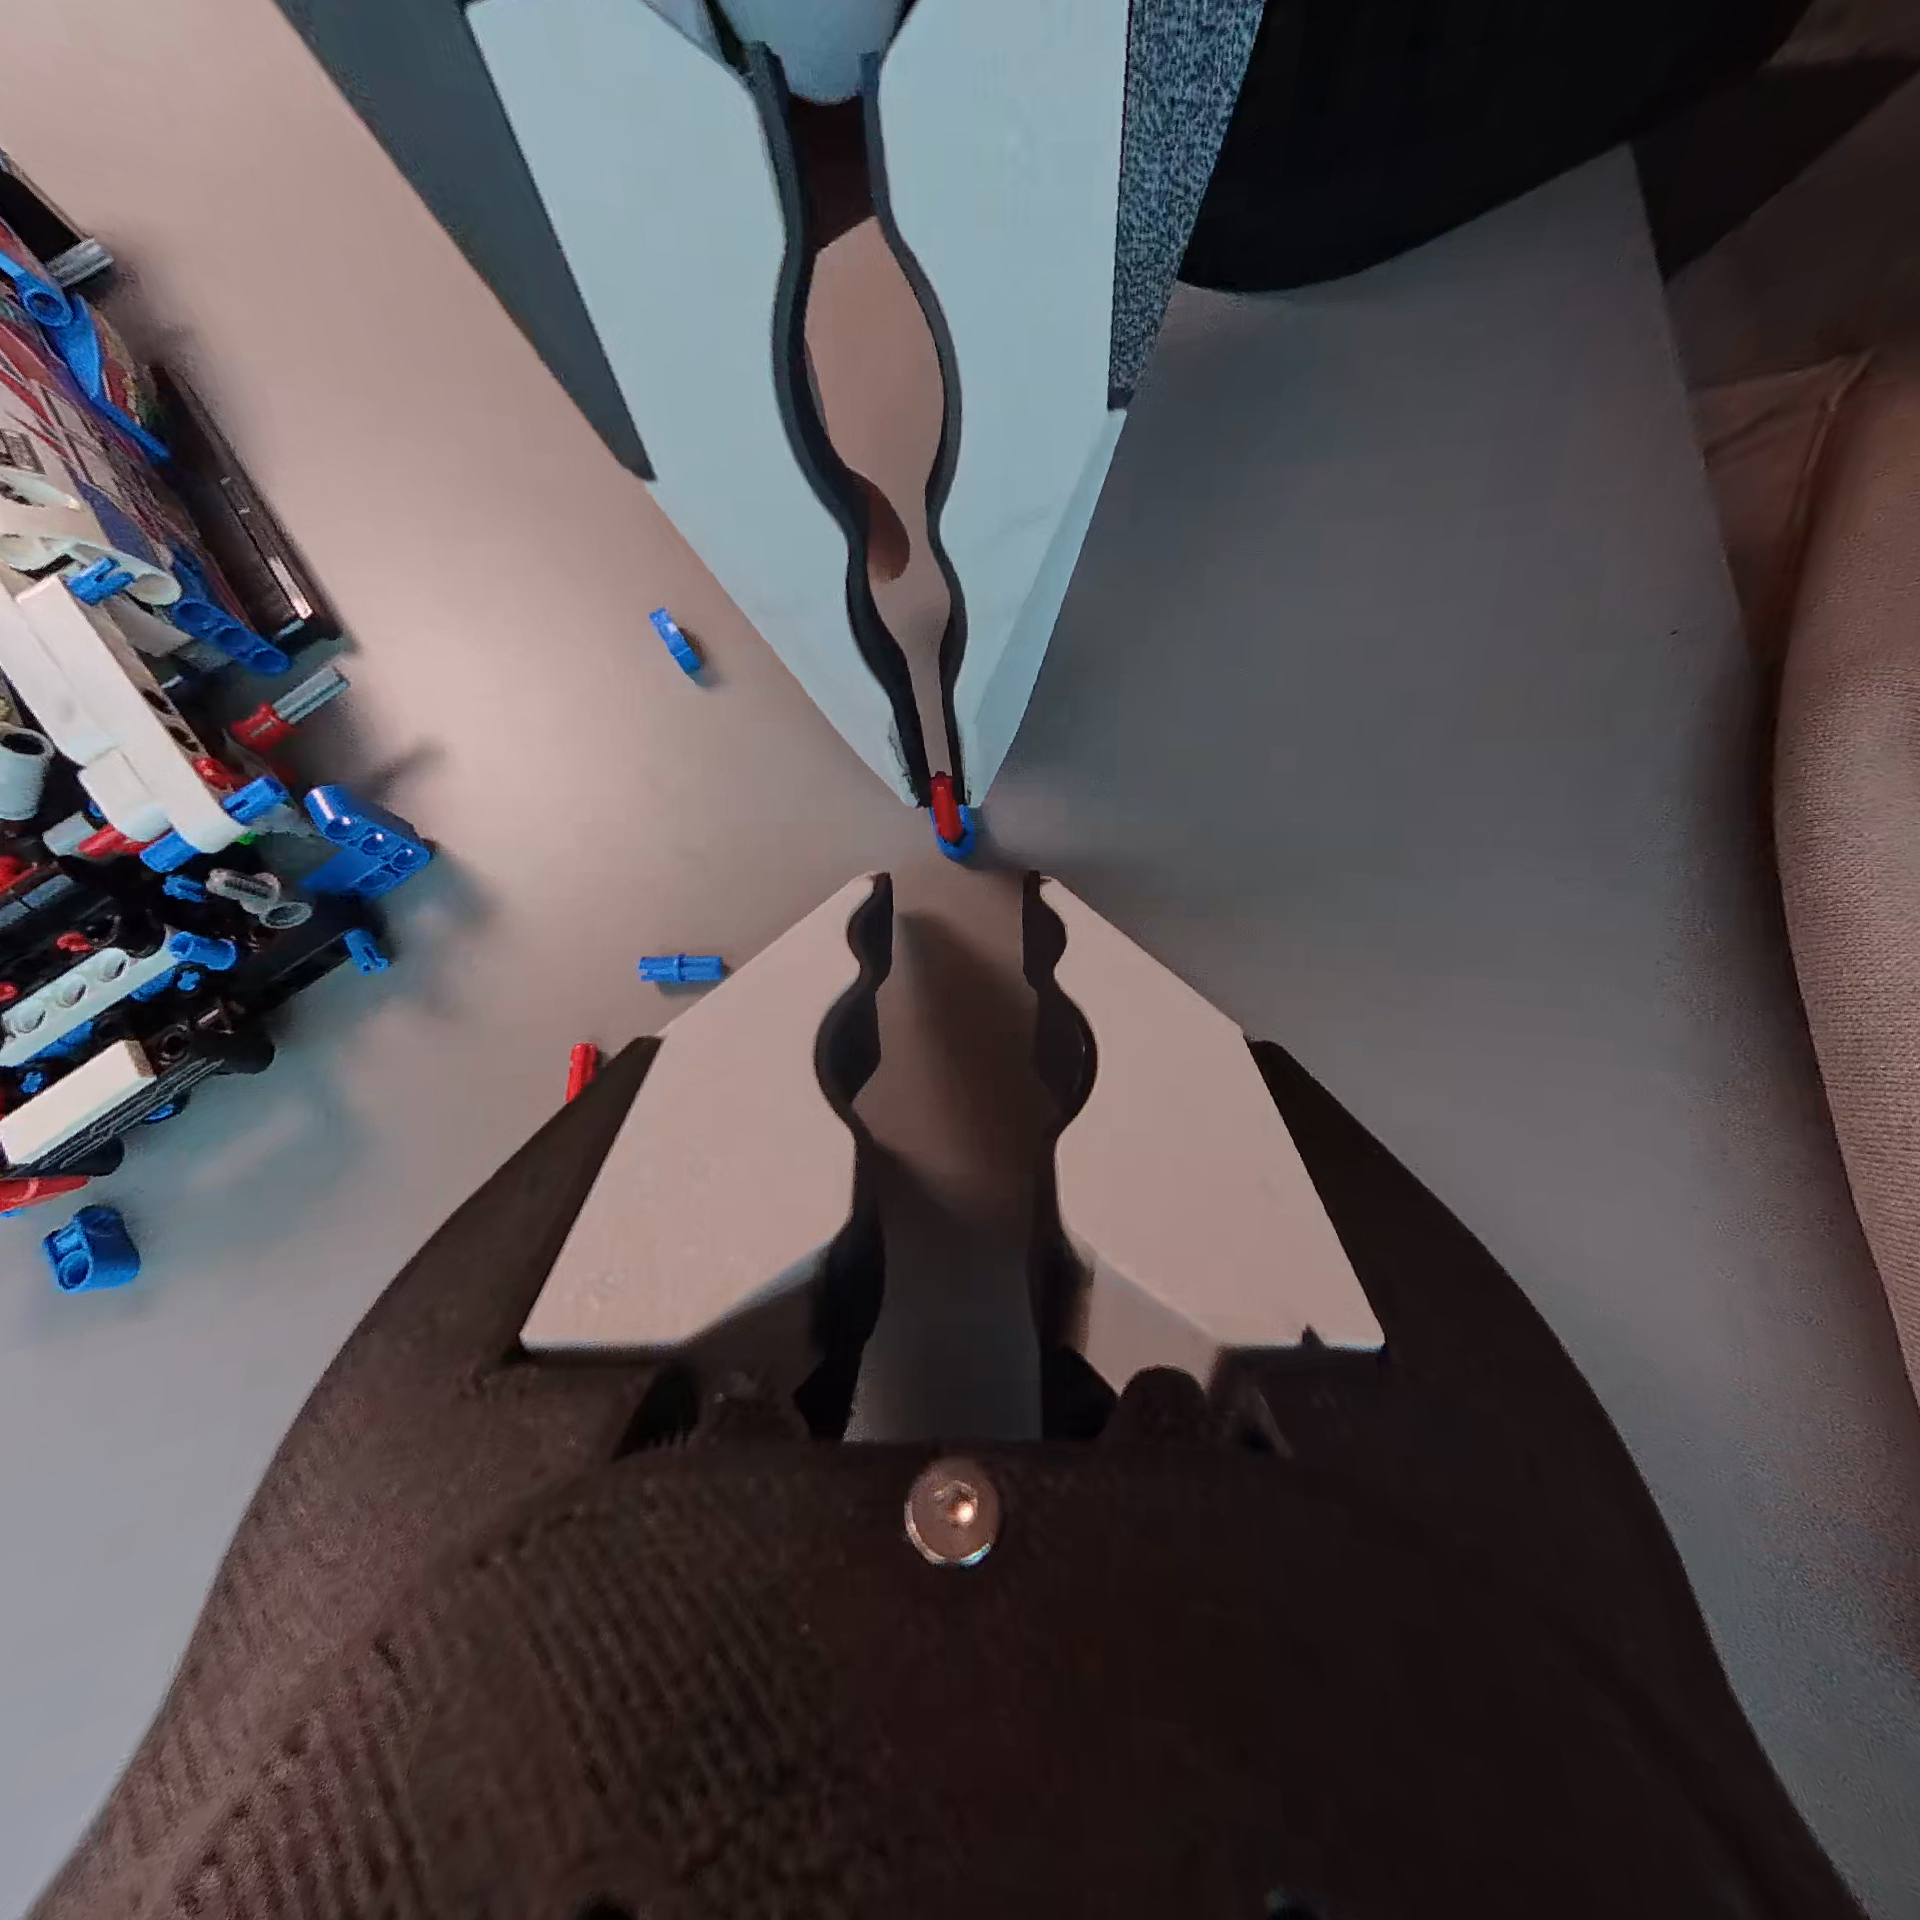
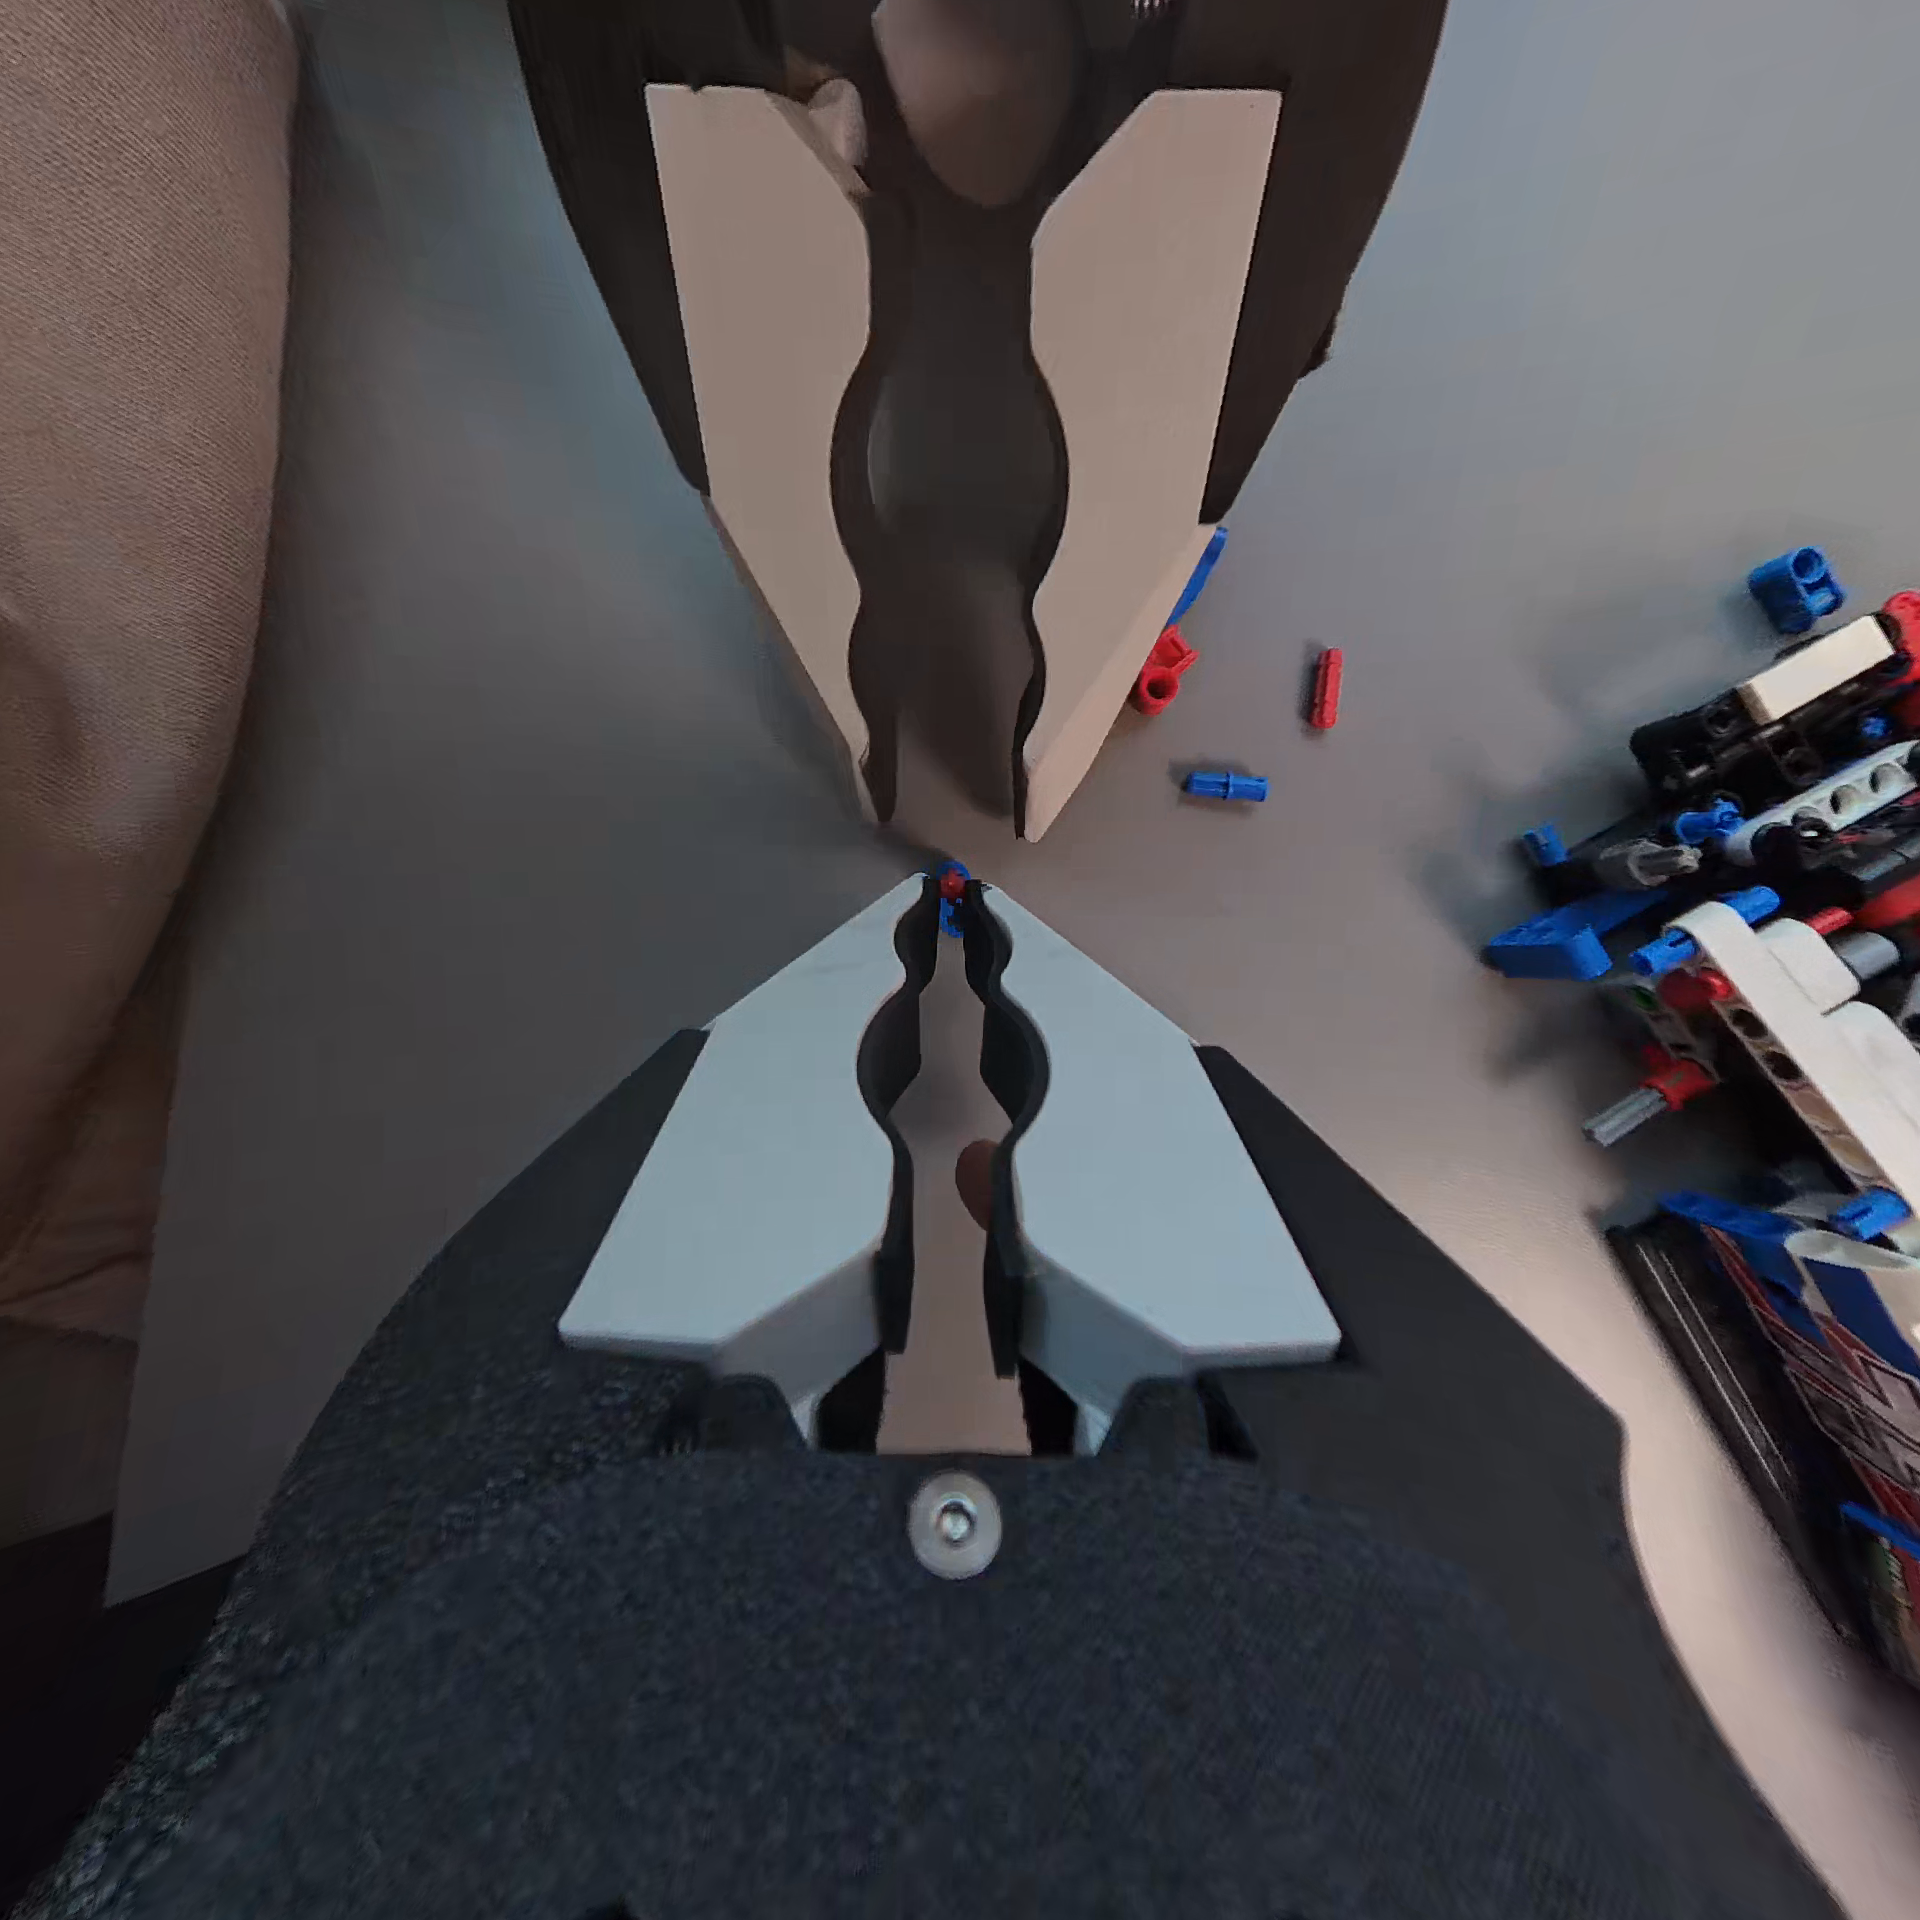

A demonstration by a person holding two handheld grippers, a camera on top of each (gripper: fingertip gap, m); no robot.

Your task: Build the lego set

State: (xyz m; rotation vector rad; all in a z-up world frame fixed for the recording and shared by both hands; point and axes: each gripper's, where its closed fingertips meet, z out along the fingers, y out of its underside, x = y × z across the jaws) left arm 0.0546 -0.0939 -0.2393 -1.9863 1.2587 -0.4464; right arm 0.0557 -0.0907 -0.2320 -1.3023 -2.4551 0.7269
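Observation:
My right gripper [image 2: 951, 885], with grey fingers, is shut on a small red pin [image 2: 951, 883] stuck in a small blue piece [image 2: 950, 918]. In the left wrist view the right gripper [image 1: 940, 795] comes in from the top, and the red pin [image 1: 941, 798] and blue piece [image 1: 956, 833] show at its tips. My left gripper [image 1: 958, 881], with beige fingers, is open and empty, tip to tip with the right one and just short of the piece. It also shows in the right wrist view [image 2: 953, 821]. A partly built model [image 1: 156, 883] lies to the side [image 2: 1766, 883].
Loose on the grey table [image 1: 1351, 831]: a blue pin [image 1: 681, 966] [image 2: 1226, 784], a red pin [image 1: 582, 1070] [image 2: 1325, 686], a blue connector [image 1: 91, 1247] [image 2: 1792, 587], a red connector [image 2: 1164, 675]. A printed booklet [image 2: 1818, 1403] lies by the model. Beige upholstery [image 1: 1818, 831] borders the table. Less than 4 cm separates the two grippers' tips. The blue connector [image 2: 1792, 587] is about equally far from each gripper, around 15 cm. Seen from the left wrist view [image 1: 97, 1242] as well.

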